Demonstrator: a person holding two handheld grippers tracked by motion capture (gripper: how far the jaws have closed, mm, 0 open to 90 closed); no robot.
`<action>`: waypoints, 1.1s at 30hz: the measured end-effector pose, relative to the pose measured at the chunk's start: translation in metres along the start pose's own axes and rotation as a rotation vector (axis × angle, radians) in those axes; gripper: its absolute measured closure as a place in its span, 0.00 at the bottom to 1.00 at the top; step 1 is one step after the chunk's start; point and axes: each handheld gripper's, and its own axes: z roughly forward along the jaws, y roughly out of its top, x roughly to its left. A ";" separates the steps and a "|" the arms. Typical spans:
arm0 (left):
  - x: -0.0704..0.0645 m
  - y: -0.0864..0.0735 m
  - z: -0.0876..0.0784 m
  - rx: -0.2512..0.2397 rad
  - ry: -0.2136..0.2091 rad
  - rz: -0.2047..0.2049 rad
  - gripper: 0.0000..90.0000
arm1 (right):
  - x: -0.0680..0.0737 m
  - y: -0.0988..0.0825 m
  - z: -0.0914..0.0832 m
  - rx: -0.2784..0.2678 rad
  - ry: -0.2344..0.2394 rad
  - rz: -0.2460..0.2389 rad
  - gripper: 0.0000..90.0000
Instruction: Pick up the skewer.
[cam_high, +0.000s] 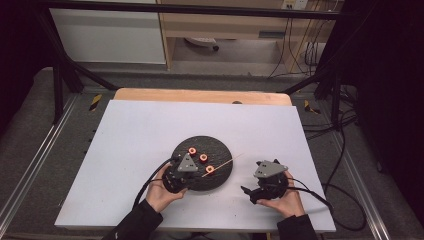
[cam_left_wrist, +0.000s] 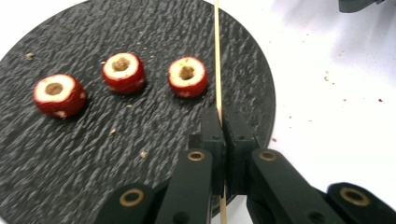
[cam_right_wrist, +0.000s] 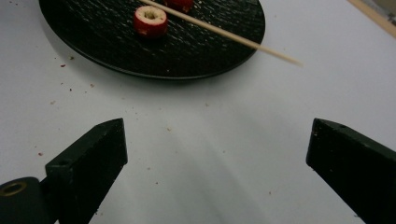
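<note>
A round black plate lies mid-table with three red cored fruit rings on it. My left gripper hovers over the plate's near edge, shut on a thin wooden skewer that points out to the right over the plate. One ring sits just beside the skewer. My right gripper stands open over bare table to the right of the plate, nothing between its jaws. The right gripper view has the plate, a ring and the skewer ahead.
A white board covers the table, dotted with small crumbs near the plate. A wooden strip runs along the far edge. Black frame bars and cables surround the table.
</note>
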 end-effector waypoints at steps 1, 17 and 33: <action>-0.001 0.001 0.001 0.003 -0.001 0.003 0.98 | 0.001 0.003 0.000 0.000 -0.003 -0.016 0.07; -0.013 0.020 0.008 0.054 -0.021 0.069 0.98 | 0.022 0.033 0.007 0.058 -0.016 -0.362 0.25; -0.033 0.037 0.024 0.095 -0.059 0.145 0.98 | 0.030 0.034 0.023 0.117 0.012 -0.662 0.57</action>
